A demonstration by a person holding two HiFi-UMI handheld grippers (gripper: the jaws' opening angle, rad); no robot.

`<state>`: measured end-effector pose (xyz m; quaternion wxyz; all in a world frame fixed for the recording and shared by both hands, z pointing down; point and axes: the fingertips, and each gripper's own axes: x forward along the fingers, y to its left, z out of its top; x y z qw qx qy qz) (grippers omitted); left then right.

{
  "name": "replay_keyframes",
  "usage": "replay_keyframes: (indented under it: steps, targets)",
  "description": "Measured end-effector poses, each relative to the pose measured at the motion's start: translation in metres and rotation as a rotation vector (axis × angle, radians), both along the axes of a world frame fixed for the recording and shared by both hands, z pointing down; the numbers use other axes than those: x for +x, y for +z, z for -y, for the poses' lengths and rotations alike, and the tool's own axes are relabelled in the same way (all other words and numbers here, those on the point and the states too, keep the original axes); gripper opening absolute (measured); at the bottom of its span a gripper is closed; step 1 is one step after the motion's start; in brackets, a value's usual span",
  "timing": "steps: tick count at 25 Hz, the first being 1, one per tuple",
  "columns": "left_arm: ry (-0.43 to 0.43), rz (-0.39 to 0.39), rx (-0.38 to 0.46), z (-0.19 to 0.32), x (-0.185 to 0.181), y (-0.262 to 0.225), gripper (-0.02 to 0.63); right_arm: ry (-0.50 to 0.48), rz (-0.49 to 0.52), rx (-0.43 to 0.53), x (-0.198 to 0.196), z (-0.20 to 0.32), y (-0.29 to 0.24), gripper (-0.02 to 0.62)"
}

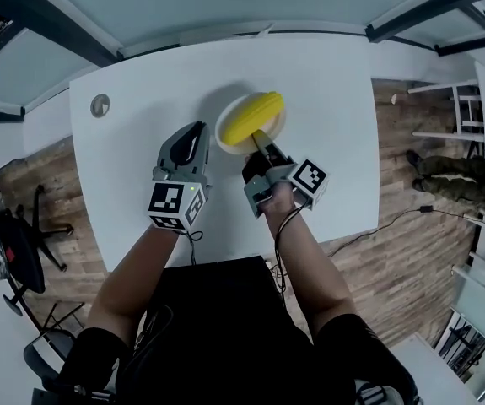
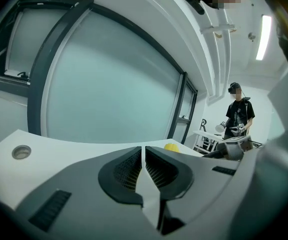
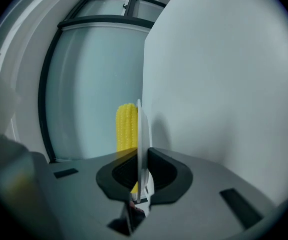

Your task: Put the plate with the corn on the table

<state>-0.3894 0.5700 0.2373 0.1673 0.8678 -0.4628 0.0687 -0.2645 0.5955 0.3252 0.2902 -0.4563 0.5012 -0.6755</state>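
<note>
A yellow corn cob (image 1: 253, 116) lies on a small pale plate (image 1: 223, 135) over the middle of the white table (image 1: 326, 99). My right gripper (image 1: 259, 142) is shut on the plate's near rim. In the right gripper view the plate (image 3: 139, 134) stands edge-on between the right gripper's (image 3: 139, 181) pads, with the corn (image 3: 126, 126) on its left. The plate is very close to the tabletop (image 3: 224, 84); I cannot tell whether it touches. My left gripper (image 1: 193, 133) hovers just left of the plate. Its jaws are shut with nothing between them (image 2: 142, 156), and the corn (image 2: 172, 147) peeks over them.
A round grommet hole (image 1: 99, 105) sits near the table's far left corner. A black office chair (image 1: 23, 234) stands left of the table. A person (image 1: 461, 175) stands on the wooden floor at the right, near white furniture (image 1: 453, 108). A cable (image 1: 394, 222) runs across the floor.
</note>
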Motion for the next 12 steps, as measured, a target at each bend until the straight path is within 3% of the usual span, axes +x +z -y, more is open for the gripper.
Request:
replay_keyframes:
  steps: [5, 12]
  targets:
    - [0.040, 0.011, -0.018, 0.007, 0.009, 0.010, 0.026, 0.039, 0.015, 0.008, 0.008, 0.037, 0.021, 0.028]
    - [0.053, 0.020, -0.052, 0.016, 0.005, 0.027, 0.026, 0.056, -0.004, -0.040, 0.007, 0.046, 0.039, 0.029]
